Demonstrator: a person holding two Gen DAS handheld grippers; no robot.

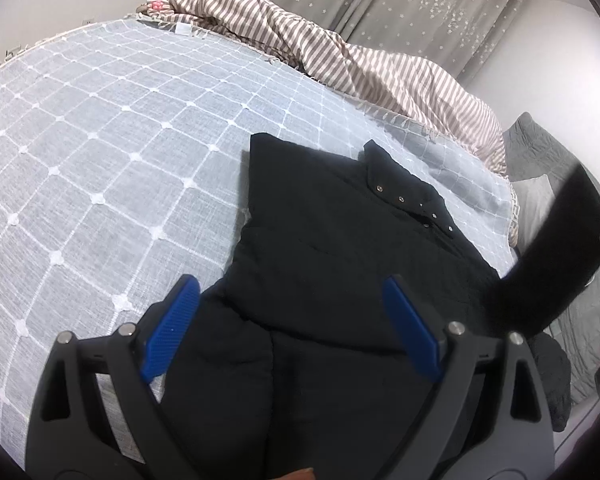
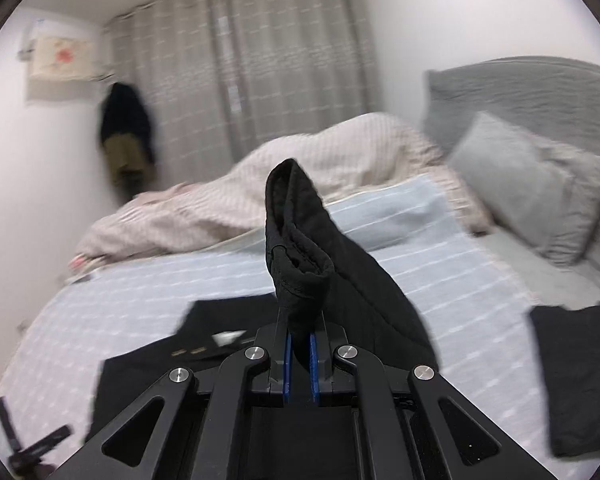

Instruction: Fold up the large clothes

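Note:
A large black padded jacket point(image 1: 340, 240) lies on the pale blue checked bedspread point(image 1: 100, 160), its collar with metal snaps pointing to the far right. My left gripper point(image 1: 292, 292) is open, its blue pads point(image 1: 172, 328) spread just above the jacket's near part, holding nothing. My right gripper point(image 2: 300, 344) is shut on the jacket's black sleeve cuff point(image 2: 296, 248) and holds it lifted above the bed; the sleeve hangs down to the right. The lifted sleeve also shows at the right edge of the left wrist view point(image 1: 556, 256). The jacket body point(image 2: 148, 360) lies below in the right wrist view.
A striped brown and white duvet point(image 1: 340, 48) is bunched along the far side of the bed. Grey pillows point(image 2: 532, 184) and a grey headboard cover sit at the right. Another black garment point(image 2: 572, 376) lies at the bed's right. Curtains point(image 2: 240, 72) hang behind.

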